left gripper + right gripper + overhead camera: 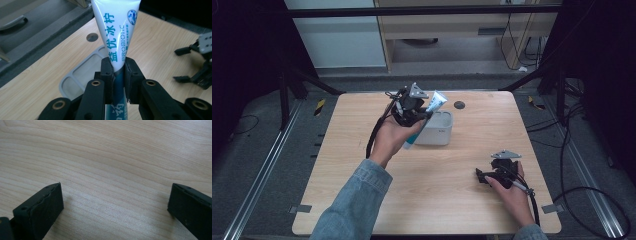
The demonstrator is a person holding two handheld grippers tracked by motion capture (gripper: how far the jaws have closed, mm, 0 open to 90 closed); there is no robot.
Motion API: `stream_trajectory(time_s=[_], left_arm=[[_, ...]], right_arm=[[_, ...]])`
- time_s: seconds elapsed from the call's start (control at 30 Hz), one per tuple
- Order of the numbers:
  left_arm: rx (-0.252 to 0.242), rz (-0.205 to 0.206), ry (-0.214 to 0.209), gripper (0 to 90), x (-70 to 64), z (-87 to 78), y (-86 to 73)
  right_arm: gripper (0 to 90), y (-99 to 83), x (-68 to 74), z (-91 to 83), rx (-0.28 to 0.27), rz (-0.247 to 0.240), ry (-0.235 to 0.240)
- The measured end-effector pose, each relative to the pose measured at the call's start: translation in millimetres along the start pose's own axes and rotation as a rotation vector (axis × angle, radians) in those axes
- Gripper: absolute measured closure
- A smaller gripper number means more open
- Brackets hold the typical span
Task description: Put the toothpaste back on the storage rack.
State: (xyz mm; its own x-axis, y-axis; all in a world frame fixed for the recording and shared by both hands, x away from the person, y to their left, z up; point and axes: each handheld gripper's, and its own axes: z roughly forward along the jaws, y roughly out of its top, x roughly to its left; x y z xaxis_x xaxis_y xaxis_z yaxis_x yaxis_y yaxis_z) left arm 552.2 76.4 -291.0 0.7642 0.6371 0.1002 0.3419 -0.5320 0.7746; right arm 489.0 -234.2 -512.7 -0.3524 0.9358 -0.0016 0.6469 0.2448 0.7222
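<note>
A white and teal toothpaste tube [436, 101] is clamped across its middle by my left gripper [424, 114], raised over the table's far centre. In the left gripper view the tube [116, 32] rises between the jaws of the left gripper [117, 67], its white end with blue print pointing away, its teal end toward the camera. Just beneath it lies a grey compartment tray [441, 134], also seen in the left gripper view [80, 75]. My right gripper [481, 176] rests low at the table's near right, open, nothing between its jaws [115, 205].
The light wood table [362, 165] has a dark round hole [459, 105] at its far edge, right of the tray. Black cables trail from both grippers. Beyond the table stand a black frame and cabinets. The left gripper view shows the right gripper [181, 65] at its right.
</note>
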Motion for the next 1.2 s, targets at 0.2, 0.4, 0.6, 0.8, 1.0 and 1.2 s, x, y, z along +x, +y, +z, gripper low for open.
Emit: stream_trajectory(time_s=[0.2, 0.4, 0.6, 0.8, 1.0, 1.2], left_arm=[[-0.004, 0.008, 0.016, 79.0, 2.0, 0.8, 9.3], [-0.023, -0.011, 0.017, 78.9, 7.7, 3.3, 15.2], [-0.024, -0.006, 0.028, 78.9, 11.5, 5.2, 19.8], [-0.039, 0.019, 0.023, 78.9, 11.4, 8.6, 23.9], [-0.04, 0.02, 0.033, 78.9, 13.7, 11.9, 30.5], [-0.065, 0.004, 0.025, 78.9, 16.0, 14.2, 32.3]], right_arm=[[0.4, 0.0, 0.0, -0.1, 0.001, 0.0, -0.001], [0.4, 0.0, 0.0, -0.1, 0.002, 0.0, -0.001], [0.4, 0.0, 0.0, -0.1, 0.001, -0.001, 0.0], [0.4, 0.0, 0.0, -0.1, 0.002, 0.0, 0.0], [0.4, 0.1, 0.1, -0.3, 0.003, 0.003, 0.002], [0.4, 0.1, 0.2, -0.3, 0.003, 0.003, 0.002]])
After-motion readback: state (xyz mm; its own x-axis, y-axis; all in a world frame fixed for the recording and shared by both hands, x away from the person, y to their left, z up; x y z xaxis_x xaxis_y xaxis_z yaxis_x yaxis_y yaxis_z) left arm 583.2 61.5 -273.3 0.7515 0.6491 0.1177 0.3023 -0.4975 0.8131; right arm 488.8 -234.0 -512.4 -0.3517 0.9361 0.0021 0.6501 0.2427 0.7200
